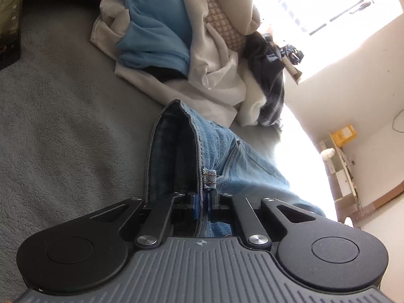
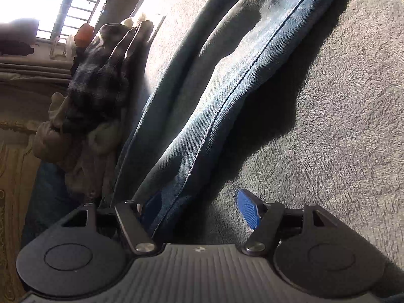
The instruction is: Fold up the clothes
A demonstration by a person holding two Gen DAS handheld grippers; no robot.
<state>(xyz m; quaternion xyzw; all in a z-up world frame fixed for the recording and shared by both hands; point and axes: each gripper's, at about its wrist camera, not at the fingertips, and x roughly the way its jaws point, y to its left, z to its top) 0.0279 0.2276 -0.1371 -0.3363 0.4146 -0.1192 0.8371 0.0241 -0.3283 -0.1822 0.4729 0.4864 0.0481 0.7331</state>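
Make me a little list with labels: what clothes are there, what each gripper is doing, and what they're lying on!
being folded: blue jeans
left gripper: shut on the jeans' waistband, beside a belt loop
right gripper: open, one pad against a jeans leg, the other over bare blanket
surface: grey fuzzy blanket
waiting pile: white garment, light blue garment, dark plaid shirt
background: bright window
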